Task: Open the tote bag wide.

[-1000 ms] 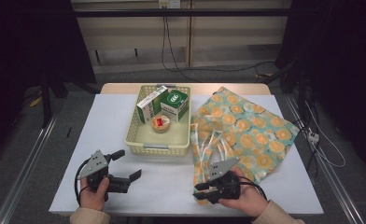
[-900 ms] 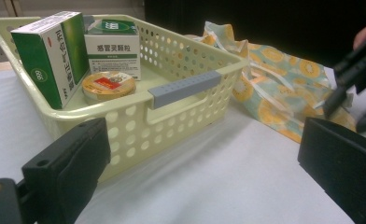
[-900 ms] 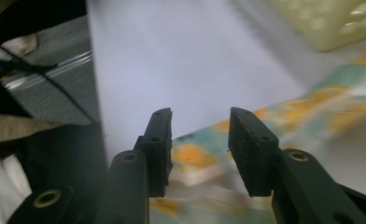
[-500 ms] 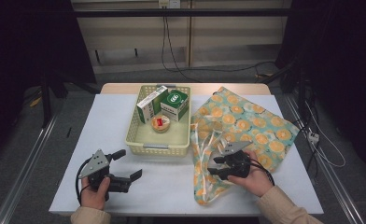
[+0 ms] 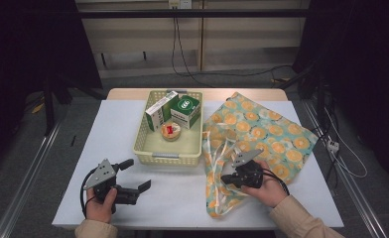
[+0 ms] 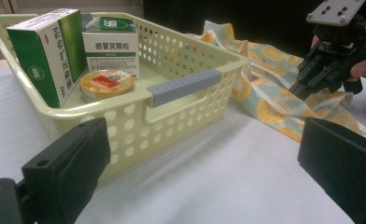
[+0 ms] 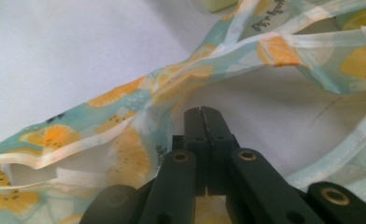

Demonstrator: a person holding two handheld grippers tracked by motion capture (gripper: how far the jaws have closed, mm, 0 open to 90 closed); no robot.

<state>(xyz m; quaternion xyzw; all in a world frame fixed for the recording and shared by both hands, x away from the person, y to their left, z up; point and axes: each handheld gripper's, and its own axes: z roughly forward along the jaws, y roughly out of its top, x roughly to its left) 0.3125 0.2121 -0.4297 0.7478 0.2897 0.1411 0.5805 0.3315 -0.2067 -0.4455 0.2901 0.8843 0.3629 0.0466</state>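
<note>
The right gripper [image 5: 226, 179] has shifted up the thin, orange-printed fabric bag [image 5: 277, 136], jaws just closed together at its translucent edge.

We see a pale yellow basket [image 5: 145, 141] at twelve o'clock on the white table [image 5: 108, 129]. Inside it, a green-and-white box [image 5: 161, 110] leans at eleven, a second green box [image 5: 185, 110] stands at one, and a round tin [image 5: 170, 131] lies at centre.
</note>
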